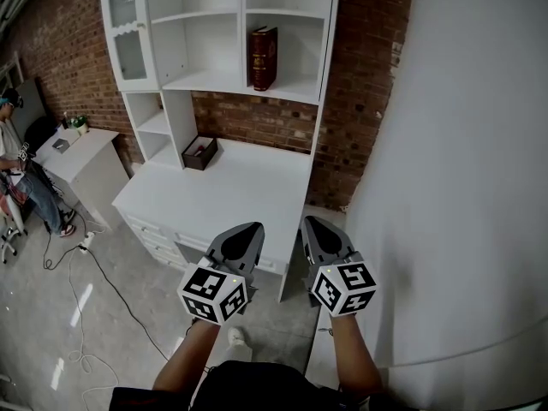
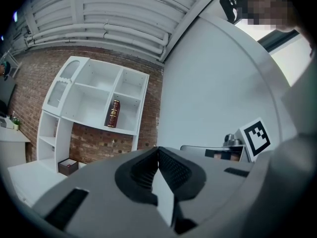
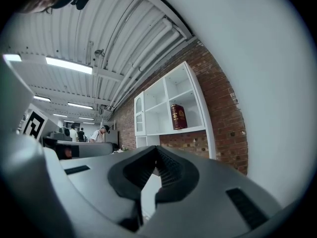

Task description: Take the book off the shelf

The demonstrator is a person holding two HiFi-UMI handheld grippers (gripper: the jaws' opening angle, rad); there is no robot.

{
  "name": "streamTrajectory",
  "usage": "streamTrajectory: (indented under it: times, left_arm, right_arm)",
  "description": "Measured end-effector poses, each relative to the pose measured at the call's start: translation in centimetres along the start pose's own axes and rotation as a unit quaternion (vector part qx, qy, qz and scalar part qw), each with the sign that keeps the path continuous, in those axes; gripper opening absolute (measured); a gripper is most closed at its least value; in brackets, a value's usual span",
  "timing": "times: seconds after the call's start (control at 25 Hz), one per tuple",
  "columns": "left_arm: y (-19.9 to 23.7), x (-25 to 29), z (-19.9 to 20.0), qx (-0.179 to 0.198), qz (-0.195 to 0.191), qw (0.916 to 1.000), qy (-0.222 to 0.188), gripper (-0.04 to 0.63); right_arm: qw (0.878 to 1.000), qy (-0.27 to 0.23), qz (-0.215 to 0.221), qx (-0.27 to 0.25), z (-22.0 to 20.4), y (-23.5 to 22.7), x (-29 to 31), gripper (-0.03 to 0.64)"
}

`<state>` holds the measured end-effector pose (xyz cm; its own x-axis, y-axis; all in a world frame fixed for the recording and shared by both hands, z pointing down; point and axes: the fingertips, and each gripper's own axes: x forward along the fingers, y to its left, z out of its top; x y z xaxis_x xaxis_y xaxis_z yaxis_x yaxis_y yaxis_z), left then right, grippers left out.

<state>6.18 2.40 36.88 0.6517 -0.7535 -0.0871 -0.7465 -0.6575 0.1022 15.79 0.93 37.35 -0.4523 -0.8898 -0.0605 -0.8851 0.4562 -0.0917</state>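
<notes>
Head view: book [image 1: 263, 57], dark red with a gilt spine, stands upright with its long axis vertical in the right-hand compartment of the white shelf unit [image 1: 202, 80], close to that compartment's left divider. It lies at 12 o'clock from the left gripper [image 1: 253, 228] and at 11 o'clock from the right gripper [image 1: 310, 222], well apart from both. By judgement the left lines up more directly. Both grippers are closed and empty, hovering off the front edge of the white desk [image 1: 231, 191]. A small dark box [image 1: 199, 152] sits at the desk's back left. Brick wall [image 1: 364, 92] lies behind, and a white panel [image 1: 467, 178] at 3 o'clock. Left gripper view: jaws pressed together with nothing between them, book [image 2: 113, 113] at 11 o'clock, far off. Right gripper view: jaws meet at the tips and hold nothing, book [image 3: 178, 116] at 1 o'clock, far off. People stand at benches at 9 o'clock, under a ribbed ceiling.
</notes>
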Motion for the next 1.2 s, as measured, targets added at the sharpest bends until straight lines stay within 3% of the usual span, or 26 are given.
streamTrajectory:
  times: [0.36,1.2]
  left_arm:
    - [2.1,1.8,-0.8,-0.01,-0.013,0.9998,0.006,0.017]
    - [12.4,8.9,0.4,-0.022,-0.034,0.9992,0.004,0.017]
  right_arm:
    - [1.0,0.002,-0.017,0.006,-0.3,-1.3,2.3,0.017]
    - [0.999,-0.006,-0.037,0.012,0.0,-4.3,13.7,0.018]
